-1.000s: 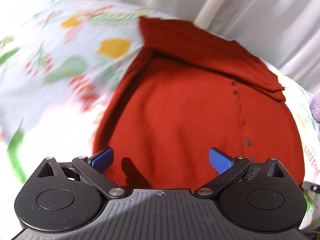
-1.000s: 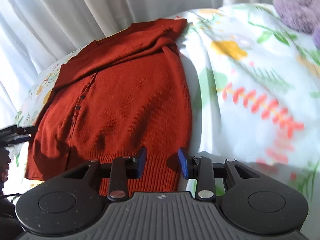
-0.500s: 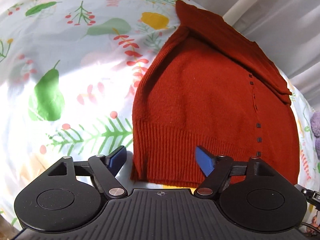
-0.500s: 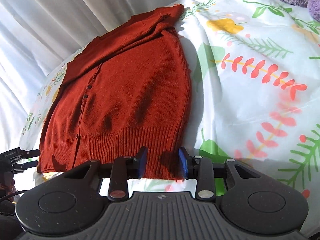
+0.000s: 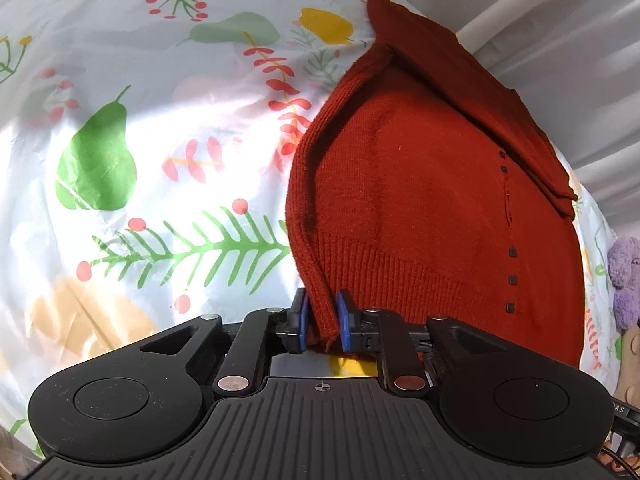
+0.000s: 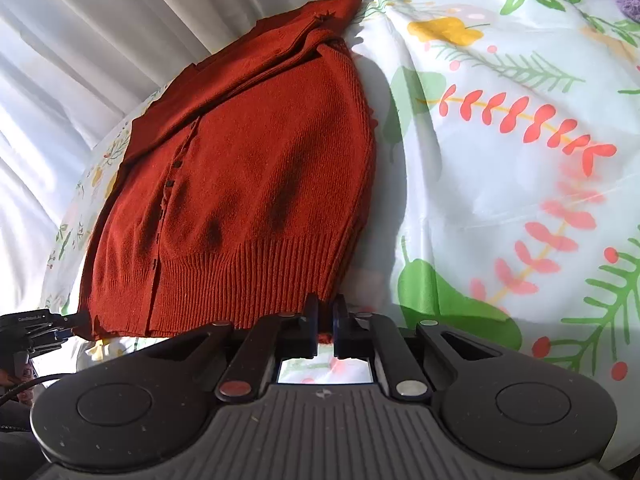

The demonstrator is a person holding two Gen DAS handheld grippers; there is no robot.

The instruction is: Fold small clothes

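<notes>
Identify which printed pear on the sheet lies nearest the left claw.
The dark green pear, left of the red cardigan; the paler pear sits farther up.

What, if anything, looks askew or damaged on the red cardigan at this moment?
Nothing stands out. The red cardigan lies flat on the floral sheet, sleeves folded across its top. The left hand-held gripper and right hand-held gripper, jaws just closed, each pinch a bottom hem corner.

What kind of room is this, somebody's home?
Most likely a bedroom at home. A rust-red cardigan lies on a soft leaf-and-fruit printed bedsheet, white curtains hang close behind, and a purple plush toy sits at the edge.
</notes>
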